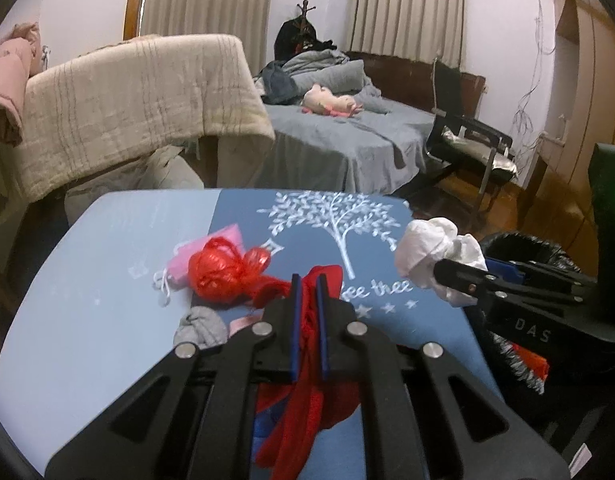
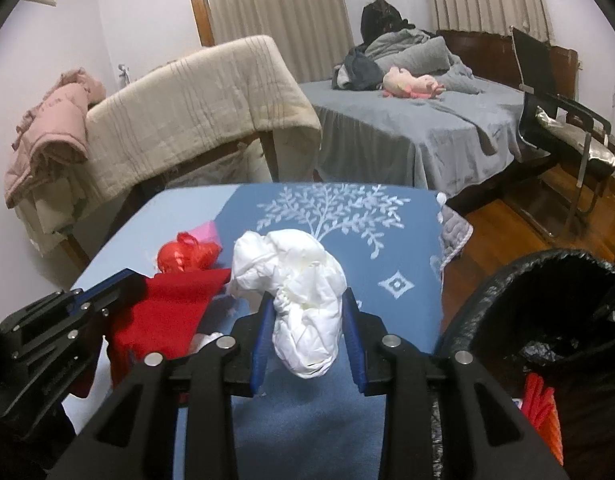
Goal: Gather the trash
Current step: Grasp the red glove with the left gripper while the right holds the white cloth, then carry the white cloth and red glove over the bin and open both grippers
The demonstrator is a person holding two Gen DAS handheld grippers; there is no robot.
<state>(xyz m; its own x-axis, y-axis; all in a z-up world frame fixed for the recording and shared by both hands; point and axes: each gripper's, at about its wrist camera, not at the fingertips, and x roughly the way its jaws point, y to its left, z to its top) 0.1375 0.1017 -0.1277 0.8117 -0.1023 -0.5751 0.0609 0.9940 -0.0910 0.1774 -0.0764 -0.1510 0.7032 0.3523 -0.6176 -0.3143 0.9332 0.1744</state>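
Note:
My left gripper [image 1: 308, 280] is shut on a red cloth [image 1: 303, 412], which hangs between its blue pads above the blue table [image 1: 87, 320]; the same red cloth [image 2: 167, 312] shows in the right wrist view, held by the left gripper [image 2: 115, 280]. My right gripper [image 2: 309, 300] is shut on a crumpled white wad [image 2: 303, 300], lifted off the table; the wad [image 1: 431, 248] also appears at the right of the left wrist view. A red plastic bag [image 1: 219, 268], a pink pouch [image 1: 203, 256] and a grey balled sock [image 1: 199, 326] lie on the table.
A bin lined with a black bag [image 2: 547, 320] stands right of the table, beside it something orange-red [image 2: 541, 408]. Behind the table are a sofa under a beige blanket [image 1: 139, 100], a bed with grey sheets [image 1: 347, 136] and a black chair [image 1: 467, 140].

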